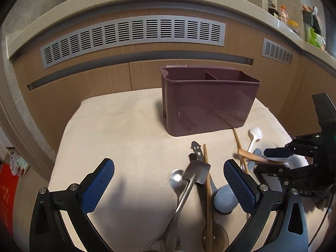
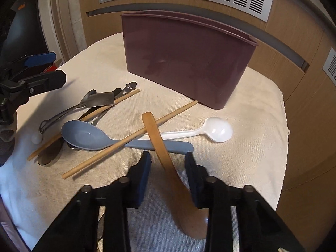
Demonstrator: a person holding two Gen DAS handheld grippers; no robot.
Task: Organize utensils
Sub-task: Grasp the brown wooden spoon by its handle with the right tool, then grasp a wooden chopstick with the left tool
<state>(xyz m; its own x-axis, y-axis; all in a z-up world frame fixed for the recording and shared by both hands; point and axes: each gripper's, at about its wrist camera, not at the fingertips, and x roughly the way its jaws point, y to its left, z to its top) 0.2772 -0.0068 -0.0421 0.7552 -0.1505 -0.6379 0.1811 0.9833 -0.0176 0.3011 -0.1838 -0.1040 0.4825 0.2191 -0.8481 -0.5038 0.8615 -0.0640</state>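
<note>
Underneath — beige cloth (image 2: 241, 168), wood-panelled cabinets (image 1: 84, 88)

The left claw (image 1: 168, 180) is hovering with jaws spread wide, while the right claw (image 2: 168, 174) is angling steeply down, jaws drawn narrow.

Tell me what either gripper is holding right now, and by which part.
Nothing is gripped. The wooden spoon has its handle between the pads of the right gripper, gaps either side; the left gripper is open, empty.
</note>
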